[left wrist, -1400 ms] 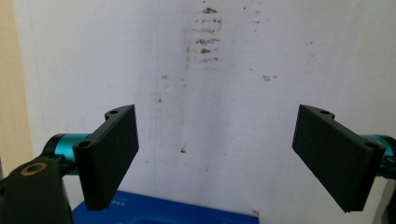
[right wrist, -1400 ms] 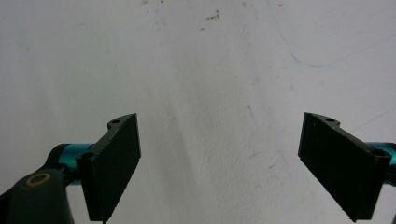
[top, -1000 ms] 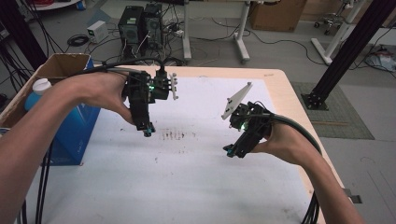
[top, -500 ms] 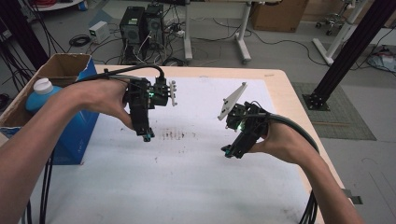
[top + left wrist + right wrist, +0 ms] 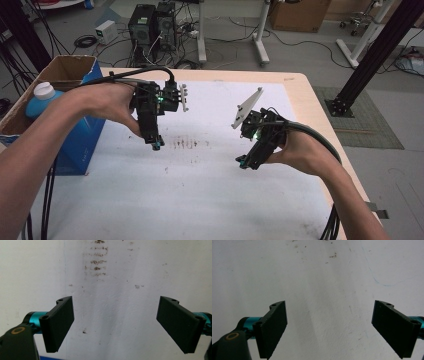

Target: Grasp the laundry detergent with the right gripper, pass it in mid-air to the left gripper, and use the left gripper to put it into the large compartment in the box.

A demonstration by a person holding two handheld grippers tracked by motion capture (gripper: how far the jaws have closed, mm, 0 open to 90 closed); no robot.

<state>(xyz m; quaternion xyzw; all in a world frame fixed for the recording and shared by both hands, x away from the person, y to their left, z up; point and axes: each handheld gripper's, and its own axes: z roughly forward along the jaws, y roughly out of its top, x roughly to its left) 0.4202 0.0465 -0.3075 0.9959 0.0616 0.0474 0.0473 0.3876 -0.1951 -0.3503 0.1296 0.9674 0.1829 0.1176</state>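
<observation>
My left gripper (image 5: 156, 145) hangs over the white table sheet (image 5: 200, 200) left of centre, pointing down, held in a hand. In the left gripper view the left gripper (image 5: 115, 325) is open, its jaws wide apart over bare sheet, with nothing between them. My right gripper (image 5: 243, 163) is held low over the sheet at the right, tilted toward the middle. Its own view shows the right gripper (image 5: 328, 327) open as well, with white sheet between the jaws.
Brown smudge marks (image 5: 187, 144) stain the sheet between the grippers. A blue box (image 5: 75, 145) and a cardboard box (image 5: 65, 70) holding a blue bottle with a white cap (image 5: 42, 95) stand at the table's left edge. Computers and cables lie on the floor beyond.
The left gripper has drifted slightly toward the person and left. The right gripper has barely moved. Both remain open.
</observation>
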